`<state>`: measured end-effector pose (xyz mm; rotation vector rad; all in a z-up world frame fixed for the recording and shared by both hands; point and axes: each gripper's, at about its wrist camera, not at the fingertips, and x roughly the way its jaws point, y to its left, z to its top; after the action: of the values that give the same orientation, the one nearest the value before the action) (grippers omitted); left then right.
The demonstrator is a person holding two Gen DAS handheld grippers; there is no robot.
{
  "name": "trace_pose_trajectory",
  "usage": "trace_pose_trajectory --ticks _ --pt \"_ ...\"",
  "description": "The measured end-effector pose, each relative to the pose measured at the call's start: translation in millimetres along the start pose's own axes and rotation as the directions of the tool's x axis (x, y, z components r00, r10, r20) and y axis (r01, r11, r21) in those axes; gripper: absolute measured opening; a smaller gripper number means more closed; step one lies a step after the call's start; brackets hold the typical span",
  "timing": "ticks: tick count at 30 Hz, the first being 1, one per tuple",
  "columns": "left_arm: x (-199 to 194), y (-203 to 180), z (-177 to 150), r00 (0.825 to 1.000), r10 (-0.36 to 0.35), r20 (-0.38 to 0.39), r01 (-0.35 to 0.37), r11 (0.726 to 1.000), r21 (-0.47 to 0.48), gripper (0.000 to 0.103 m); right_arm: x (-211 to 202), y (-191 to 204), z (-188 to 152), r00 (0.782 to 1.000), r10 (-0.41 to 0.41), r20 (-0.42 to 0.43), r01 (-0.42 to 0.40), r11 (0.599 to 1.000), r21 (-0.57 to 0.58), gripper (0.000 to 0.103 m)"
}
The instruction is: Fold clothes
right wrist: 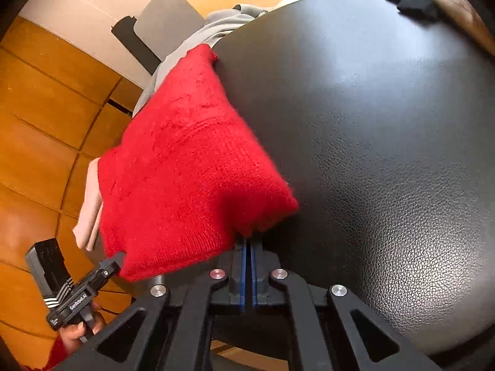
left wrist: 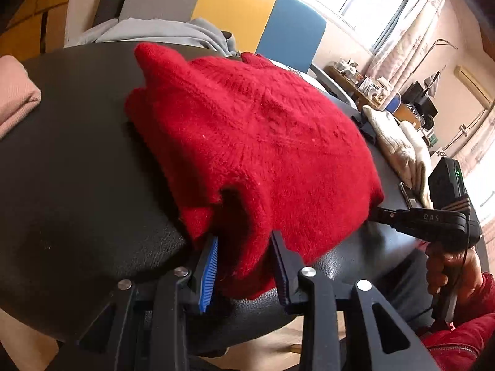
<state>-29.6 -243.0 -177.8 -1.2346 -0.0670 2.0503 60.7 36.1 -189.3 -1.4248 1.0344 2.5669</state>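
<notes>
1. One black table is holding one folded red sweater.
2. Around it, one pink cloth, one grey cloth and one cream cloth are lying.
3. Two claws are working: the left claw is standing open around the sweater's edge; the right claw is squeezing shut at its corner.
4. "GenRobot.AI" is showing on the left claw's handle.
</notes>
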Motion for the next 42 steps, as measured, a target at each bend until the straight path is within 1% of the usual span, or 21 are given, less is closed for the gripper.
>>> trace_pose_trajectory --ticks 4,7,10,13,15,18,20,22,23,26,28,29,31,32,33,34,35,36,38,40,42 --pt "-45.0 22.5 -9.1 0.996 -0.054 0.073 0.054 0.999 0.009 0.03 -22.3 19.8 3.4 0.999 -0.046 0.013 0.047 0.992 -0.119 0.007" --pt "-70.6 23.7 2.5 0.985 -0.013 0.172 0.003 0.998 0.063 0.03 -53.6 40.4 10.2 0.987 -0.115 0.109 0.138 0.962 -0.234 0.007" --pt "-70.4 17.0 29.4 0.973 0.013 0.23 -0.04 0.992 0.116 0.03 -67.3 71.3 32.1 0.971 -0.112 0.211 0.18 0.924 -0.338 0.008" --pt "-49.5 2.6 65.2 0.968 0.02 0.249 -0.065 0.983 0.174 0.03 -41.3 102.9 62.5 0.963 -0.121 0.241 0.215 0.885 -0.413 0.011" --pt "-27.2 2.2 84.9 0.974 0.068 0.216 -0.106 0.98 0.169 0.03 -15.4 114.3 84.7 0.961 -0.146 0.236 0.238 0.871 -0.429 0.013" --pt "2.0 18.5 96.1 0.967 0.224 0.124 -0.238 0.965 0.111 0.03 26.4 119.5 109.6 0.961 -0.199 0.193 0.267 0.853 -0.448 0.016" --pt "10.4 34.0 89.1 0.966 0.246 0.078 -0.251 0.967 0.054 0.03 40.4 121.0 107.8 0.975 -0.173 0.141 0.221 0.84 -0.496 0.019" --pt "7.0 43.3 75.9 0.968 0.232 0.095 -0.235 0.972 0.028 0.03 60.3 125.5 88.5 0.983 -0.168 0.07 0.177 0.782 -0.598 0.019" --pt "5.5 47.5 69.8 0.97 0.221 0.1 -0.224 0.974 0.021 0.03 64.5 124.8 85.1 0.983 -0.17 0.073 0.179 0.773 -0.609 0.019" --pt "2.9 52.2 69.7 0.978 0.183 0.103 -0.184 0.983 0.007 0.029 64.3 102.5 92.3 0.995 -0.072 0.069 0.098 0.842 -0.531 0.015" --pt "-0.3 55.0 73.9 0.984 0.144 0.102 -0.142 0.99 -0.022 0.029 55.1 79.5 105.8 0.999 0.045 0.028 -0.031 0.92 -0.39 0.015" --pt "-4.5 58.2 74.8 0.987 0.119 0.106 -0.115 0.992 -0.044 0.029 49.3 75.8 108.6 0.997 0.069 0.029 -0.053 0.928 -0.368 0.015" --pt "-19.7 71.4 74.3 0.986 0.092 0.138 -0.074 0.988 -0.132 0.03 33.8 71.1 111.1 0.992 0.107 0.066 -0.078 0.935 -0.347 0.021" --pt "-29.0 78.5 75.0 0.982 0.092 0.164 -0.061 0.981 -0.183 0.034 24.6 69.3 110.9 0.988 0.119 0.099 -0.079 0.936 -0.343 0.039" --pt "-33.7 84.1 75.2 0.979 0.094 0.181 -0.053 0.974 -0.22 0.036 14.2 66.7 109.4 0.983 0.112 0.144 -0.058 0.94 -0.338 0.074" --pt "-36.9 89.1 75.2 0.976 0.095 0.193 -0.045 0.967 -0.251 0.04 3.8 64.0 107.9 0.976 0.104 0.189 -0.037 0.943 -0.331 0.09" --pt "-40.0 94.2 75.2 0.974 0.097 0.206 -0.036 0.959 -0.283 0.044 -5.1 61.7 106.9 0.97 0.098 0.221 -0.021 0.946 -0.325 0.097" --pt "-38.7 97.3 77.1 0.975 0.09 0.205 -0.028 0.957 -0.289 0.049 -6.1 60.8 108.5 0.975 0.097 0.199 -0.028 0.945 -0.325 0.097" --pt "-32.4 97.9 79.0 0.978 0.095 0.186 -0.042 0.962 -0.271 0.075 2.2 58.4 111.1 0.987 0.088 0.131 -0.04 0.942 -0.333 0.097" --pt "-20.5 98.2 79.1 0.987 0.079 0.143 -0.042 0.969 -0.245 0.082 14.5 57.8 111.7 0.995 0.055 0.08 -0.024 0.937 -0.349 0.097" --pt "-9.8 100.7 73.4 0.995 0.028 0.098 -0.003 0.97 -0.244 0.082 23.0 51.8 108.0 0.996 0.084 0.023 -0.071 0.936 -0.345 0.097"
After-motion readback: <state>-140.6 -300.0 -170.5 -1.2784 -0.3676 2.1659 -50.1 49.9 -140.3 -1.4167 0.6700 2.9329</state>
